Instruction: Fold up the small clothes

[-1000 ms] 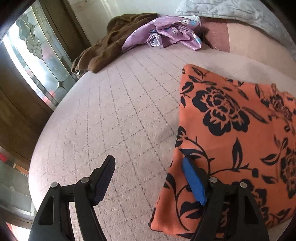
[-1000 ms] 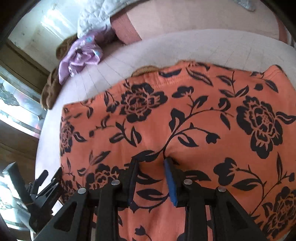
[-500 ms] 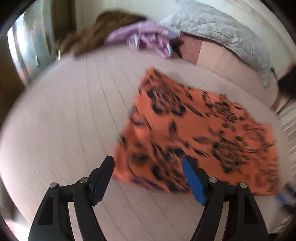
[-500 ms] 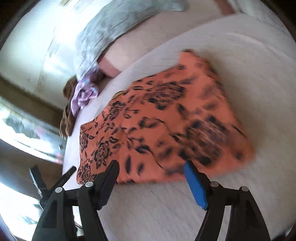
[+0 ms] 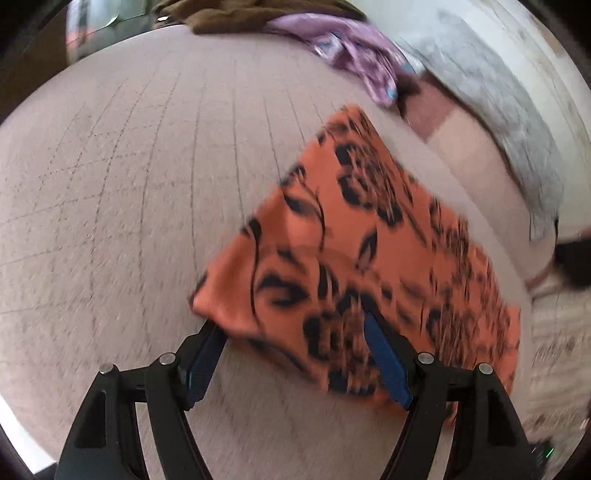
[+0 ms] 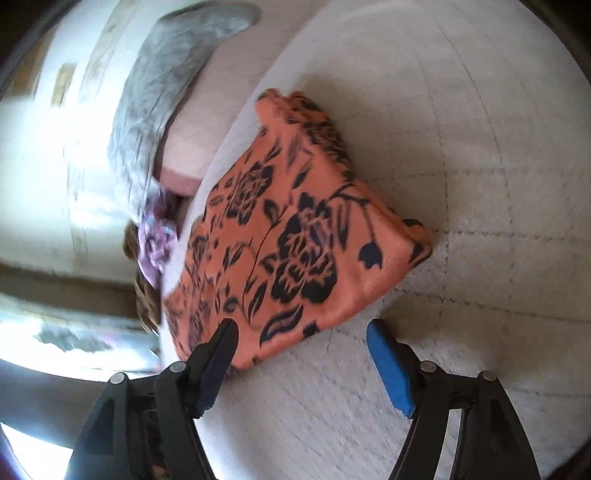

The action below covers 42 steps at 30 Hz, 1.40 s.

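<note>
An orange garment with black flowers (image 5: 369, 258) lies folded flat on the pale quilted bed (image 5: 129, 184). It also shows in the right wrist view (image 6: 295, 236). My left gripper (image 5: 295, 336) is open and empty, its jaws spread over the garment's near corner. My right gripper (image 6: 301, 336) is open and empty, above the garment's near edge. Both views are blurred by motion.
A purple garment (image 5: 351, 48) and a brown one (image 5: 240, 14) lie heaped at the far end of the bed. A grey quilted pillow (image 5: 498, 110) and a pink pillow (image 5: 472, 155) lie beyond the orange garment. A window (image 6: 55, 332) is at the left.
My right gripper has opened, let go of the orange garment and pulled back. My left gripper stayed open and swung round to face the garment's corner. The garment lies still.
</note>
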{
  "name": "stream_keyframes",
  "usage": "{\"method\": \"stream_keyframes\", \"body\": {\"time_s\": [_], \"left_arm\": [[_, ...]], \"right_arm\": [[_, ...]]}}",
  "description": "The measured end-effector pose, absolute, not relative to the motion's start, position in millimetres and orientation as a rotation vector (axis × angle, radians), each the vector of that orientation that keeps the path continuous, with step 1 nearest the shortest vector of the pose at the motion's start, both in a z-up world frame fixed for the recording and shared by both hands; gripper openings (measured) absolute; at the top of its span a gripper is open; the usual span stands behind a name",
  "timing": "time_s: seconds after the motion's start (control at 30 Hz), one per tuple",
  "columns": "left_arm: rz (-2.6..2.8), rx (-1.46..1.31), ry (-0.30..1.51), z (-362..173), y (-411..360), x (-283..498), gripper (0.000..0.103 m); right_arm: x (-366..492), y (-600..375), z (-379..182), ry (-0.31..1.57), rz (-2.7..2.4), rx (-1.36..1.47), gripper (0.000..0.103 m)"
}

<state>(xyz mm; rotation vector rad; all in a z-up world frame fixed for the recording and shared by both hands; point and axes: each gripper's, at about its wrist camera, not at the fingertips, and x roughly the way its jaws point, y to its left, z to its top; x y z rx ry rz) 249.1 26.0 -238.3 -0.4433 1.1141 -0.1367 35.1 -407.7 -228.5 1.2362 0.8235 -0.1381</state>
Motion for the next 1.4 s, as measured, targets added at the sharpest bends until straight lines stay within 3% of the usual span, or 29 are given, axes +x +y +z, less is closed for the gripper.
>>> {"method": "stream_keyframes", "body": {"time_s": [0.03, 0.07, 0.1, 0.13, 0.17, 0.23, 0.27, 0.43, 0.67, 0.73, 0.87, 0.97, 1.1, 1.17, 1.4], "left_arm": [[-0.141, -0.467, 1.094, -238.9, 25.8, 252.9, 0.076], [-0.144, -0.479, 1.081, -239.9, 24.7, 255.8, 0.067], [-0.131, -0.482, 1.068, -241.9, 23.4, 259.0, 0.058], [-0.118, -0.481, 1.063, -243.5, 23.5, 261.4, 0.038], [-0.122, -0.505, 1.055, -247.2, 24.7, 263.5, 0.032], [-0.131, -0.545, 1.039, -248.0, 23.6, 267.1, 0.026], [-0.135, -0.538, 1.033, -245.9, 21.9, 264.8, 0.024], [-0.199, -0.481, 0.927, -213.4, 22.7, 239.5, 0.021], [-0.235, -0.382, 0.944, -199.6, 33.7, 189.1, 0.025], [-0.191, -0.320, 1.018, -215.5, 36.1, 183.8, 0.033], [-0.192, -0.400, 1.050, -215.2, 54.4, 191.6, 0.037], [-0.183, -0.345, 0.949, -188.9, 59.8, 185.2, 0.044], [-0.052, -0.141, 0.708, -150.6, 53.3, 165.5, 0.054], [-0.023, -0.052, 0.621, -140.7, 41.0, 166.3, 0.068], [-0.177, 0.214, 0.804, -187.8, -33.7, 242.6, 0.068]], "right_arm": [[37.3, -412.1, -233.0, 0.791, -0.147, 1.269, 0.076], [39.7, -414.5, -234.8, 0.771, -0.154, 1.280, 0.075], [42.0, -417.7, -235.5, 0.753, -0.161, 1.288, 0.074], [44.6, -420.9, -237.3, 0.734, -0.169, 1.293, 0.073], [47.7, -425.1, -240.8, 0.711, -0.184, 1.302, 0.069], [49.6, -432.6, -244.9, 0.677, -0.222, 1.310, 0.050], [49.8, -435.4, -246.1, 0.675, -0.245, 1.295, 0.027], [49.6, -427.7, -218.0, 0.653, -0.270, 1.097, 0.020], [1.9, -419.8, -168.1, 0.586, -0.268, 1.032, 0.019], [-9.1, -422.1, -173.5, 0.648, -0.295, 1.046, 0.020], [-17.8, -435.3, -197.0, 0.824, -0.384, 1.138, 0.026], [-35.2, -452.6, -187.5, 0.778, -0.427, 1.203, 0.033], [-55.1, -461.5, -144.7, 0.632, -0.538, 1.054, 0.034], [-37.0, -461.0, -130.5, 0.627, -0.480, 0.973, 0.034], [94.8, -460.6, -136.7, 0.783, -0.318, 0.781, 0.033]]}}
